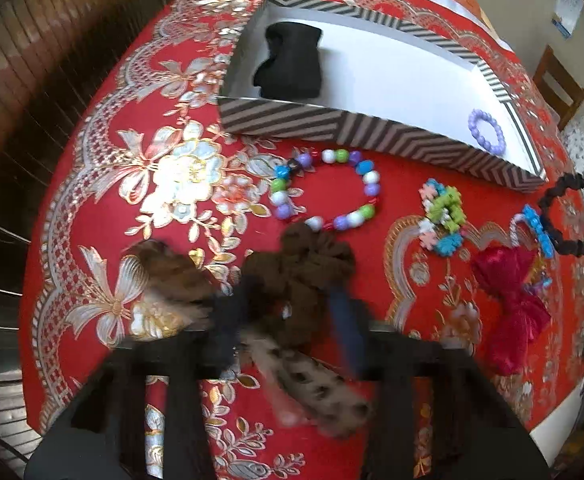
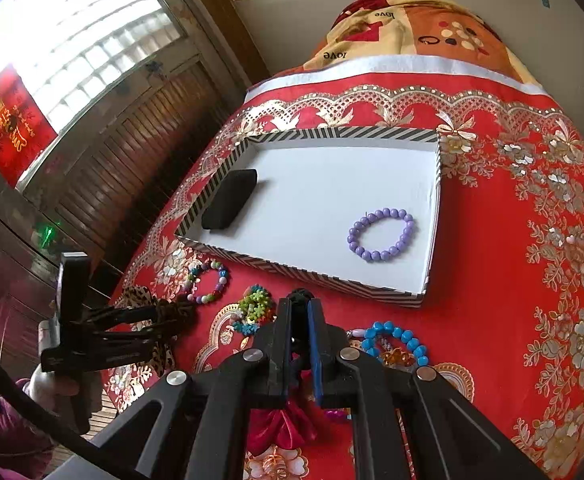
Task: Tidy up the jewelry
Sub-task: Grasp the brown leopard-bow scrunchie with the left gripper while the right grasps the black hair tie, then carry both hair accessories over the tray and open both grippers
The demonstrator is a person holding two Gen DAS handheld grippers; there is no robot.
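Right wrist view: a red tablecloth (image 2: 491, 260) with gold flowers fills the frame, a bright window (image 2: 84, 40) and wooden panelling in the upper left. At centre sits a striped box (image 2: 311, 276) holding a purple bracelet (image 2: 380, 234) and a black pouch (image 2: 230, 199). The right gripper (image 2: 299, 312), low in the frame, pinches a black scrunchie (image 2: 299, 295). The left gripper (image 1: 288, 320) is blurred, its jaws clamped on a brown scrunchie (image 1: 299, 268).
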